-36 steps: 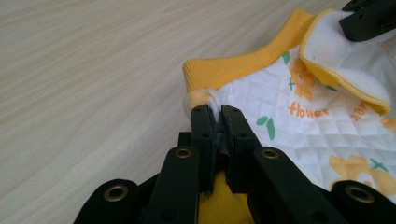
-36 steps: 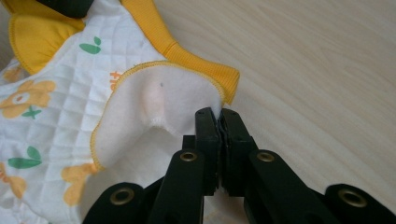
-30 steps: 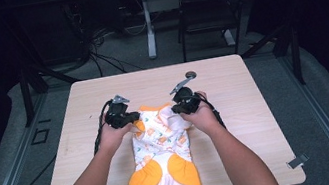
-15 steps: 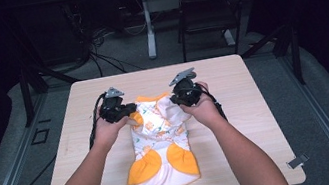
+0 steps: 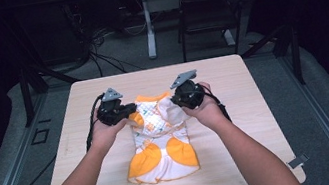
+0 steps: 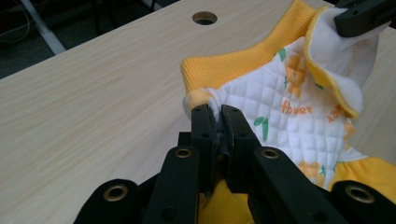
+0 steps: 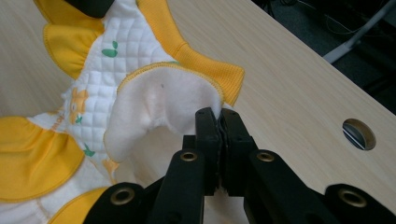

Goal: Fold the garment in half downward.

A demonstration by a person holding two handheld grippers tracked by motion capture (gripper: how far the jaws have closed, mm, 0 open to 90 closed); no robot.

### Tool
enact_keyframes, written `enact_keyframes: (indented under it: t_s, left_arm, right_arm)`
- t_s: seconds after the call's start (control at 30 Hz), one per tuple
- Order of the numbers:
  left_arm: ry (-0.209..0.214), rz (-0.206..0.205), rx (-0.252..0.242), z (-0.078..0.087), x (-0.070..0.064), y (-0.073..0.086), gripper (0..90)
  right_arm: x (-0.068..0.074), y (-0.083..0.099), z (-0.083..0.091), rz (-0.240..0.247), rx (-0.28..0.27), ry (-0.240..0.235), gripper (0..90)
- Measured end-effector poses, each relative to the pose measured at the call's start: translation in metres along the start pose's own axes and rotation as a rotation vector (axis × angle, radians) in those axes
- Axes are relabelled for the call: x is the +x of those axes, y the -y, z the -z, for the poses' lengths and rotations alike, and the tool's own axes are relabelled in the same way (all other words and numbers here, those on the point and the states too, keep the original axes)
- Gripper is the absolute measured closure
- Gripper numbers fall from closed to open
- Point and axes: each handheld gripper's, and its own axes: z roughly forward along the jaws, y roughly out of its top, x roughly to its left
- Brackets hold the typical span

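A small white quilted baby garment [image 5: 160,139] with orange trim and orange panels lies on the wooden table [image 5: 231,76], collar end toward the far side. My left gripper [image 5: 128,115] is shut on the garment's left shoulder edge [image 6: 210,100], pinching white fabric between its jaws. My right gripper [image 5: 176,101] is shut on the right shoulder edge [image 7: 212,105], and that flap is folded up so the plain white lining [image 7: 159,112] shows. The orange ribbed collar [image 6: 243,63] lies between the two grippers.
A round cable hole [image 7: 358,134] sits in the tabletop beyond the garment [image 6: 204,18]. Cables trail from the left gripper over the table's left part [image 5: 92,125]. Table legs and a chair [image 5: 201,20] stand on the floor behind the table.
Both grippers have moved toward the far side of the table, dragging the garment along by its shoulders. The right shoulder flap has lifted and turned over.
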Motion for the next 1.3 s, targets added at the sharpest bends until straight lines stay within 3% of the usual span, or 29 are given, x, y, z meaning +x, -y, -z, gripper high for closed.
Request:
enact_keyframes:
  t_s: [0.43, 0.8, 1.3]
  left_arm:
    - [0.044, -0.017, 0.023, 0.006, -0.009, 0.022, 84.4]
    - [0.077, -0.017, 0.060, 0.004, -0.016, 0.042, 84.4]
    - [0.126, -0.006, 0.067, 0.004, -0.029, 0.069, 84.2]
  right_arm:
    - [0.017, 0.021, 0.006, 0.025, 0.014, -0.055, 87.2]
    - [0.032, 0.039, -0.004, 0.037, 0.057, -0.085, 87.1]
    - [0.045, 0.070, -0.006, -0.001, 0.045, -0.130, 86.9]
